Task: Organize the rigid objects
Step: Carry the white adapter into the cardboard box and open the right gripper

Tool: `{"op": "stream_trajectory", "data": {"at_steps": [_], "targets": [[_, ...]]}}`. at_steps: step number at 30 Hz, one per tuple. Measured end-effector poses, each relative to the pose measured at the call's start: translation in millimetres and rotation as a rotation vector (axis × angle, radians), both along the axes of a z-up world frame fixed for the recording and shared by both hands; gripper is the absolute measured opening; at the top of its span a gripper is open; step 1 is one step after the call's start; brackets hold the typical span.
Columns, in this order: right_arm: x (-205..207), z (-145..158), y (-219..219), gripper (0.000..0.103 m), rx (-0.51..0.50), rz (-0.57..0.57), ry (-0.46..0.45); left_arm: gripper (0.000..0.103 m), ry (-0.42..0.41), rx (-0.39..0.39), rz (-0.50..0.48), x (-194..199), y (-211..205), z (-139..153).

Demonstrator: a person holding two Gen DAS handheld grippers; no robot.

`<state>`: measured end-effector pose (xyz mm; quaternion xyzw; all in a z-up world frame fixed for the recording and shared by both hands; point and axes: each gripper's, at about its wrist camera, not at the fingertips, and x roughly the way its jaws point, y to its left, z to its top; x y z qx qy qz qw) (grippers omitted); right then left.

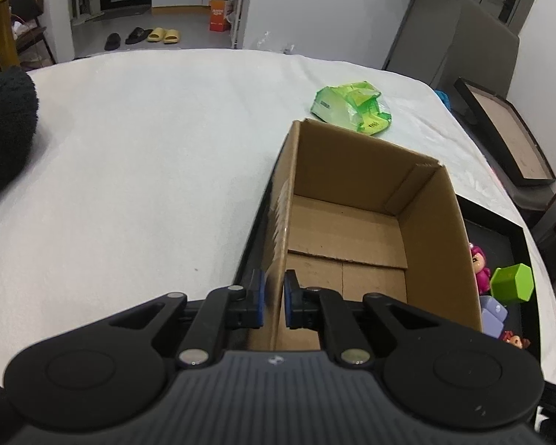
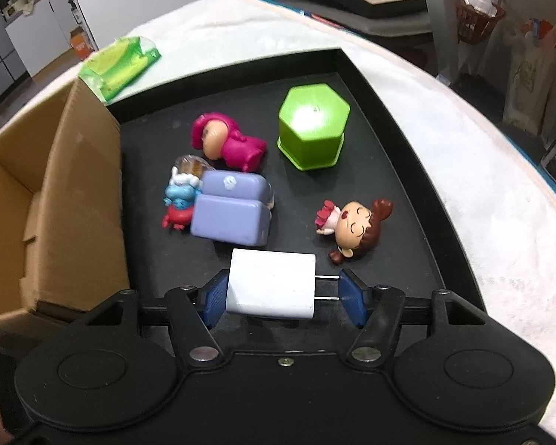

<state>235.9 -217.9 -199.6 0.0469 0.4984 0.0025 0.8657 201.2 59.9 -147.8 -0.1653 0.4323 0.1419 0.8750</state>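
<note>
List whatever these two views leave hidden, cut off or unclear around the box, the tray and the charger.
- Left wrist view: the cardboard box wall hides most of the black tray; only parts of the toys show.
- Right wrist view: whether the right tool already presses the white charger; one pad is at its prongs.
- Right wrist view: the small blue and red figure is half hidden behind the purple block.

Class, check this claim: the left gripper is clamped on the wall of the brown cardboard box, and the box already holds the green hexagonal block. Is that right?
One detail is wrong. The brown cardboard box holds nothing, as the left wrist view shows. The green hexagonal block stands on the black tray, as the right wrist view shows. The left gripper is indeed clamped on the box wall.
</note>
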Motion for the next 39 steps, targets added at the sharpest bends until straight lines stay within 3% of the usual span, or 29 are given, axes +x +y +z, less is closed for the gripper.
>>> {"op": "stream_trajectory", "data": {"at_steps": [11, 21, 28, 39], "targets": [[-5, 47, 21, 0.061, 0.047, 0.075, -0.081, 0.009, 0.001, 0.029, -0.021, -3, 1, 2], [-7, 92, 54, 0.061, 0.081, 0.179, -0.159, 0.009, -0.010, 0.004, -0.057, 0, 1, -4], [-6, 100, 84, 0.061, 0.081, 0.253, -0.168, 0.009, -0.003, -0.011, -0.058, 0, 5, -4], [4, 91, 121, 0.061, 0.085, 0.318, -0.143, 0.009, 0.002, -0.012, -0.078, 1, 5, -4]]}}
